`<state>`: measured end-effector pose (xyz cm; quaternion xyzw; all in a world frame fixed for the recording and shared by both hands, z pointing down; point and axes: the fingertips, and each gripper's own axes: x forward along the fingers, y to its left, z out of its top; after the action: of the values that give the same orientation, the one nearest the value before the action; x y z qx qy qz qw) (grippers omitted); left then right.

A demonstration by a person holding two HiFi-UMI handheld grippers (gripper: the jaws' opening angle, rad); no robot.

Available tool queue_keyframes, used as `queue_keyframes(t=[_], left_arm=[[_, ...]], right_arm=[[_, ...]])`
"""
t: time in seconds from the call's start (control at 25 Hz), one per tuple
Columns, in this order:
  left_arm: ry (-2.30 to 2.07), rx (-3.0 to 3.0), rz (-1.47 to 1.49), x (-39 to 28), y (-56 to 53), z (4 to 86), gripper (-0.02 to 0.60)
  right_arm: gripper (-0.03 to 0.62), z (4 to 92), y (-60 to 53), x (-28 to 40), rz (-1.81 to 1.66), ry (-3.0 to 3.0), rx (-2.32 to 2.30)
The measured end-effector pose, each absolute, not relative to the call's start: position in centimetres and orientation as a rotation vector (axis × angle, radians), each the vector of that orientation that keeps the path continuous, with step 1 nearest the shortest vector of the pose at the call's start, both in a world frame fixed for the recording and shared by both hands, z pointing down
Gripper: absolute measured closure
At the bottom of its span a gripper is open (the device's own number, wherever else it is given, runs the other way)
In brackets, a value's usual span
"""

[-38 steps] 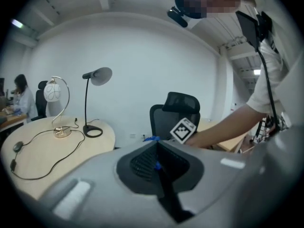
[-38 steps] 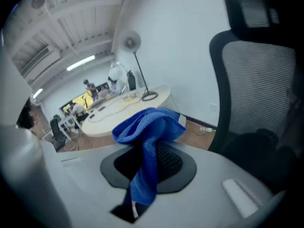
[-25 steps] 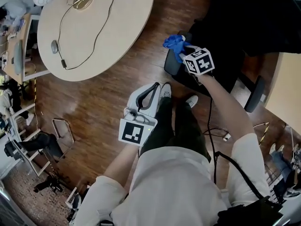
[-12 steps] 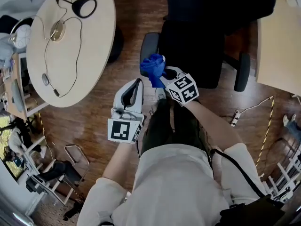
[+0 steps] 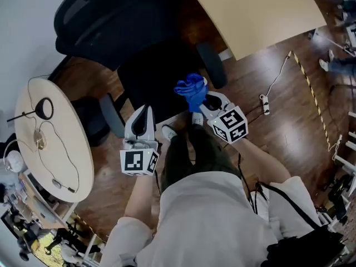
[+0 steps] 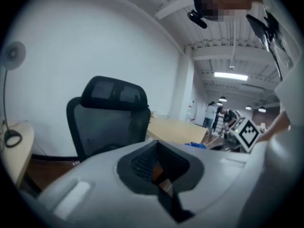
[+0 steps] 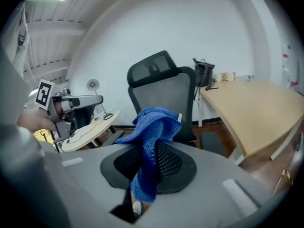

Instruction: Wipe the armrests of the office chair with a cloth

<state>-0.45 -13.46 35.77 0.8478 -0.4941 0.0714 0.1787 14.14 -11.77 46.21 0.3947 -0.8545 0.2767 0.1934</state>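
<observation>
A black office chair (image 5: 150, 74) stands just ahead, its backrest (image 5: 100, 15) on the far side. One armrest (image 5: 111, 115) lies left of the seat, the other armrest (image 5: 211, 65) to the right. My right gripper (image 5: 204, 98) is shut on a blue cloth (image 5: 191, 90), held over the seat's near right corner, short of the right armrest. In the right gripper view the cloth (image 7: 152, 141) hangs bunched from the closed jaws, with the chair (image 7: 161, 94) behind. My left gripper (image 5: 144, 111) is shut and empty, near the seat's front left; the chair (image 6: 111, 113) fills its view.
A round pale table (image 5: 53, 143) with a cable and headset stands at the left, close to the left armrest. A wooden desk (image 5: 256, 10) sits beyond the chair at the right. A power strip (image 5: 265, 104) and cord lie on the wood floor.
The view has swung round so the chair now sits straight ahead and the round table lies at the left. Both grippers stay in front of the body; the right keeps the cloth.
</observation>
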Motion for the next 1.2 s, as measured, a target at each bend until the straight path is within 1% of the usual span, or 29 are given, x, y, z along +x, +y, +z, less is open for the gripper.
queue_keyframes(t=[0.12,0.24,0.28,0.4,0.52,0.72,1.04,1.2], left_arm=[[-1.356,2.395,0.198,3.3,-14.1,35.5,0.586],[-1.344,2.537,0.367,5.7,-12.8,35.2,0.586],[-1.324,2.549,0.386,6.1,-12.1,35.1,0.586],[-1.3,2.454,0.317,6.3,-10.4,34.8,0.584],[-1.337,2.393,0.327,5.7,-8.9,35.6,0.584],[-1.375,2.344,0.317,4.1,-8.6,36.7,0.584],[-1.383,2.365,0.286,4.7,-10.7,37.0,0.583],[-1.383,2.347,0.267,4.7,-10.0,38.4,0.583]], right_arm=[[0.528,49.0,-15.5,19.3,0.801,-2.322,1.203],[0.528,53.6,-22.5,22.7,0.759,-2.217,1.231],[0.528,55.4,-25.1,23.3,0.764,-2.173,1.234],[0.528,60.8,-30.6,24.6,0.811,-2.014,1.206],[0.528,63.3,-31.8,25.4,0.834,-1.911,1.165],[0.528,61.5,-28.5,24.8,0.834,-1.977,1.149],[0.528,61.3,-10.8,27.7,0.859,-1.984,1.146],[0.528,60.0,-10.8,26.7,0.703,-2.077,1.153]])
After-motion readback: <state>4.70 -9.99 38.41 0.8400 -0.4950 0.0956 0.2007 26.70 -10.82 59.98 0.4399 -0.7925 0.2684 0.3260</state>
